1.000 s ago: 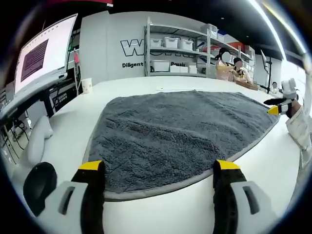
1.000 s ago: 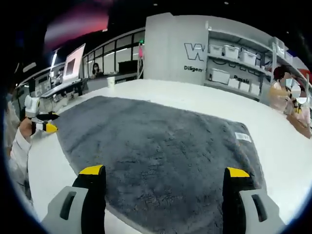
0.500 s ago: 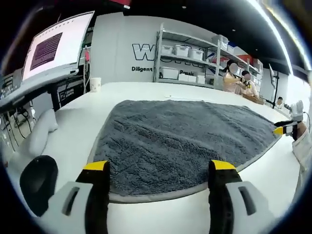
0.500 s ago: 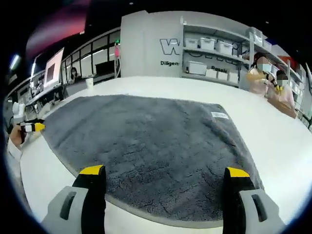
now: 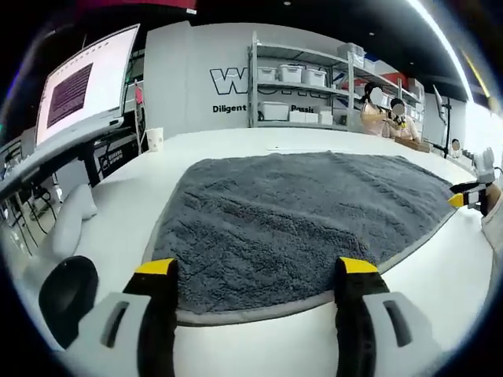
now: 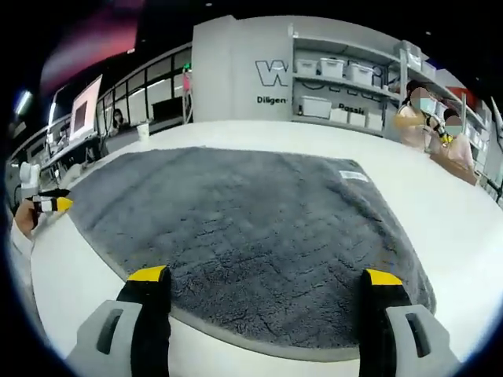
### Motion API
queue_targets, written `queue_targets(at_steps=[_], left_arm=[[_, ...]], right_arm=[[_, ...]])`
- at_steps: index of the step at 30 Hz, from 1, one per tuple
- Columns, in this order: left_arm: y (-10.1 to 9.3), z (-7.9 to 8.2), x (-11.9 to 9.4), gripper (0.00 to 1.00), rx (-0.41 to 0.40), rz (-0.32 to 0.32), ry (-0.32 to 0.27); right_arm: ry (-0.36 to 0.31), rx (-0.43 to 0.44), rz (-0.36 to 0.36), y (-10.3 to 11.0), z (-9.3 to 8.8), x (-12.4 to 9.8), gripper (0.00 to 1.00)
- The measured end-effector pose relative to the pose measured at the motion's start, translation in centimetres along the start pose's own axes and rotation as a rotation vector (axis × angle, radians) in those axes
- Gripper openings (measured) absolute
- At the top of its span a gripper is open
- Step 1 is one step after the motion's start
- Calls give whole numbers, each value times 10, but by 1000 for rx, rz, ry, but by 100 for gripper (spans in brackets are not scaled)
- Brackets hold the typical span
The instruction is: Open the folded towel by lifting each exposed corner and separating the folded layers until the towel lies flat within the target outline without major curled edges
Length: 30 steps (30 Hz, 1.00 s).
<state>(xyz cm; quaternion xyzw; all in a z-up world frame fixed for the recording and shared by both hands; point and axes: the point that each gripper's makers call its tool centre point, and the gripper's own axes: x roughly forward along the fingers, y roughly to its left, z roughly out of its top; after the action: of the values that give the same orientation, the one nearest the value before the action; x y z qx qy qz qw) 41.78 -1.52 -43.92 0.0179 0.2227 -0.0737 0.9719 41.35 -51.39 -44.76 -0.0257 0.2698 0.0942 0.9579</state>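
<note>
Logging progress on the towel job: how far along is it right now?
Nearly done, it seems. The grey towel lies spread open on the white table, no folded layers or curled corners visible, its label flat. Nothing is in hand: the left gripper and right gripper are open at its near edges. I can't make out a target outline, so alignment remains to be confirmed.

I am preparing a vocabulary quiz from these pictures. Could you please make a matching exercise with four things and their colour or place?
Things:
1. towel
2. paper cup
3. label on the towel
4. storage bins

Descriptions:
A. on the metal shelves
B. grey, spread flat on the table
C. small white tag near a far corner
D. at the far edge of the table

Pairs: 1-B, 2-D, 3-C, 4-A
</note>
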Motion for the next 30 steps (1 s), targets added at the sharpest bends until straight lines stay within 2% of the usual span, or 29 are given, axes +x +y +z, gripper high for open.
queue_targets(at_steps=[13,18,30], left_arm=[[3,-2,-4,81,0,1,-6],[3,-3,-5,80,-2,-2,2],[6,-5,-11,77,1,-2,19]], right_arm=[[-26,-3,7,-3,-4,-7,100],[-55,-8,17,-5,-5,-9,100],[-54,-22,38,-5,-6,-12,100]])
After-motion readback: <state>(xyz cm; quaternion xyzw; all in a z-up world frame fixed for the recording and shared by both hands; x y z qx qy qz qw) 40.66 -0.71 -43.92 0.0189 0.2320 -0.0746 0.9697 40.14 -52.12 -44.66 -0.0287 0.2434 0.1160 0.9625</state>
